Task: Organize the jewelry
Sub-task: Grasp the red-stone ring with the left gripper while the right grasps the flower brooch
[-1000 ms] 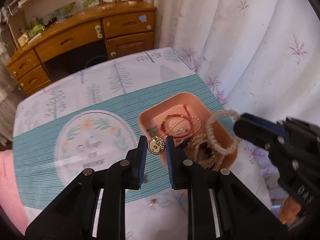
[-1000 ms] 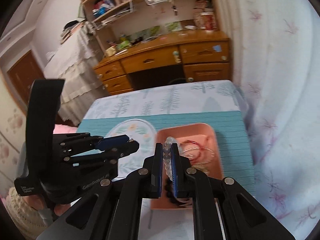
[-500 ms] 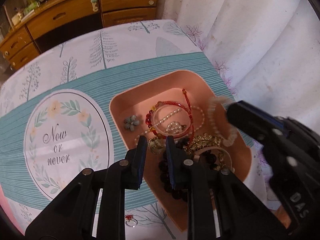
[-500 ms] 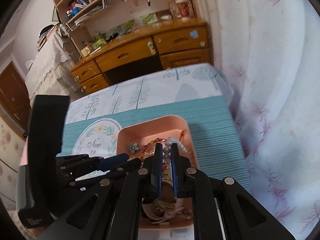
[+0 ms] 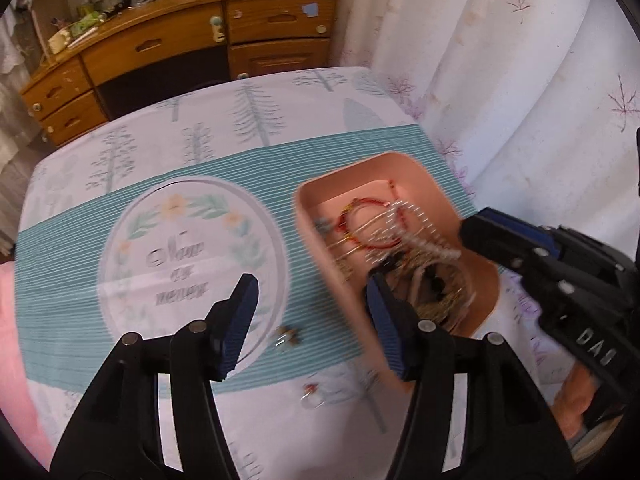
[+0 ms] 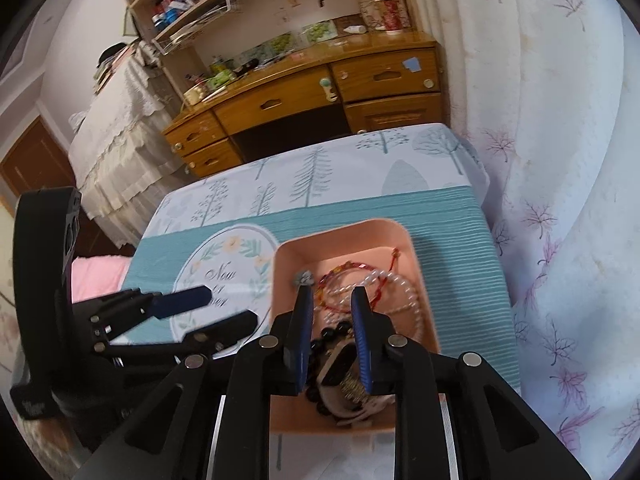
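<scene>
A: Jewelry sits heaped in the pink tray [image 6: 420,280], a smooth rounded-corner dish on the teal-striped tablecloth [image 6: 452,216]. Pearl bracelet [image 6: 404,284], red beaded bracelet [image 6: 340,280], dark bead string [image 6: 332,332], small flower charm [image 6: 305,278] at the tray's left wall.

B: Tools?

A: Left gripper [image 5: 310,320] stands spread wide, jaws just been opening, nothing between the pads; one finger hangs over the tray's left rim, the other over the cloth's oval print left of the tray. Right gripper [image 6: 331,336] is parted a little, jaws also just been opening, over the tray's near end; the pearl strand lies loose under it, not pinched.

B: Step?

A: Reads as a drop-off into the tray, both pieces let go. Not finished: a small charm [image 5: 289,336] and a ring-like piece [image 5: 311,394] lie on the cloth just outside the tray's near-left corner, both blurred.

B: Next?

A: Likely the left gripper goes down to one of those strays. Tiny, flat, hard metal on soft fabric; calls for a low, narrow pinch without snagging cloth.
</scene>
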The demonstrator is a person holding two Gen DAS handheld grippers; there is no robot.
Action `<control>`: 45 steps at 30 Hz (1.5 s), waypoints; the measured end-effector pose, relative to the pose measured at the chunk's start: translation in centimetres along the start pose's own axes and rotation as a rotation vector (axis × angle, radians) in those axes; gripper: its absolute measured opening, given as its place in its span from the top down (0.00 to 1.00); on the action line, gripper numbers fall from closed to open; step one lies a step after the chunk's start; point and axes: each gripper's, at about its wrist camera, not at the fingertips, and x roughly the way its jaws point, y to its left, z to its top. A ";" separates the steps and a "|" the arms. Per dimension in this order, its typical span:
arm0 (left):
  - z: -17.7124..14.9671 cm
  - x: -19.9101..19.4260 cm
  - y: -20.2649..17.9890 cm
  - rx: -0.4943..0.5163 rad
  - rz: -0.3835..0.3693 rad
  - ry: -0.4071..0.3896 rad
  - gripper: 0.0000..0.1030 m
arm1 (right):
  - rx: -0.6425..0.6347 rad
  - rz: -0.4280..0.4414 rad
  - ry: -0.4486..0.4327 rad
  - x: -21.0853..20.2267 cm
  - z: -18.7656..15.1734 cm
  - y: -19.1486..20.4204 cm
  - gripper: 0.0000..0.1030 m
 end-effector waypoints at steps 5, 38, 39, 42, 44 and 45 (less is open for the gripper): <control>-2.0 -1.7 2.7 -0.019 0.056 0.002 0.48 | -0.050 0.039 0.033 -0.7 -1.4 2.2 0.81; -9.3 2.5 11.3 -0.226 0.086 0.133 0.48 | -0.266 -0.025 0.336 13.9 -4.5 12.7 0.66; -9.2 2.6 11.3 -0.228 0.088 0.135 0.48 | -0.284 -0.038 0.338 14.1 -4.6 13.0 0.66; -9.0 2.9 11.4 -0.232 0.099 0.140 0.48 | -0.330 -0.070 0.346 14.6 -4.9 13.5 0.71; -9.0 3.0 11.6 -0.246 0.088 0.146 0.48 | -0.356 -0.097 0.349 14.8 -5.0 13.8 0.71; -9.0 3.0 11.7 -0.252 0.085 0.147 0.48 | -0.368 -0.107 0.351 14.9 -5.1 13.9 0.73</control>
